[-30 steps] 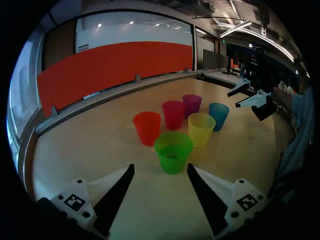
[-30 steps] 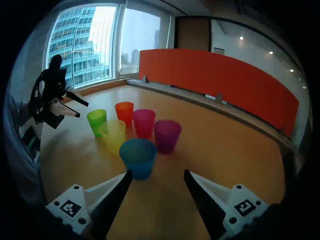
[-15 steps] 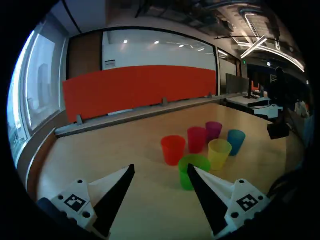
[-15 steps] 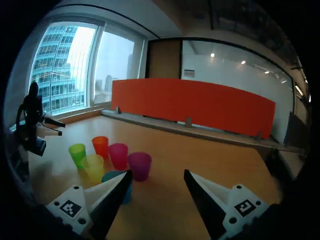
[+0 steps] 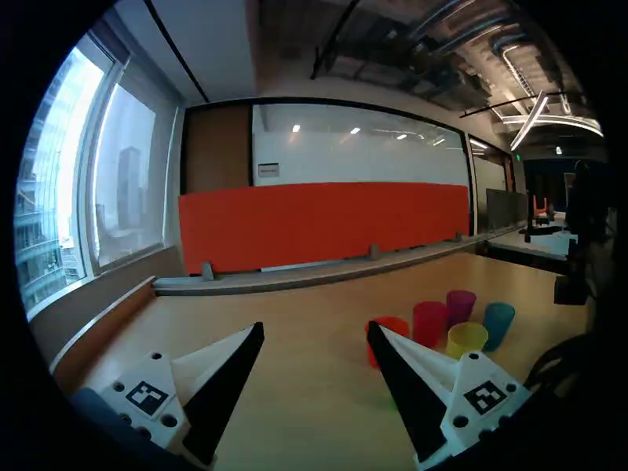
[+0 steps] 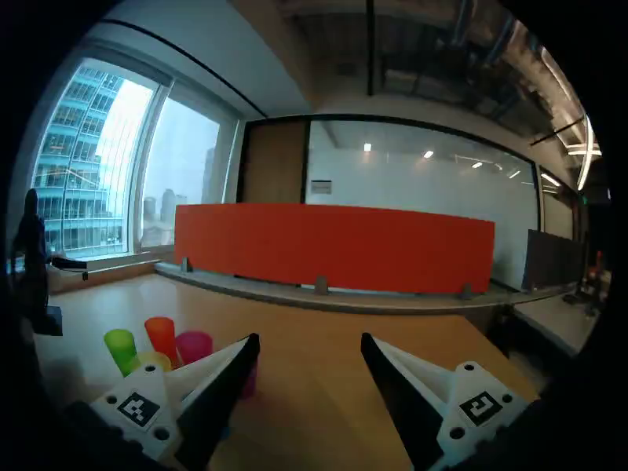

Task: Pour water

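A cluster of coloured plastic cups stands on the wooden table [image 5: 298,314]. In the left gripper view I see the red cup [image 5: 385,327], pink cup [image 5: 429,320], purple cup [image 5: 461,304], yellow cup [image 5: 466,338] and blue cup [image 5: 498,322], low at the right and partly behind my right finger. My left gripper [image 5: 314,326] is open and holds nothing, well back from the cups. In the right gripper view the green cup [image 6: 121,348], red cup [image 6: 161,336], pink cup [image 6: 193,345] and yellow cup [image 6: 154,361] sit low at the left. My right gripper [image 6: 308,338] is open with nothing in it.
An orange partition [image 5: 322,224] runs along the table's far edge, with a glass wall behind it and tall windows [image 6: 86,180] to one side. The other gripper shows as a dark shape at the right edge [image 5: 571,289] and at the left edge [image 6: 33,271]. Desks stand at the far right.
Both grippers have drawn back and tipped upward. The cups have dropped low and small in both views, some slipping behind the fingers. Both stay open.
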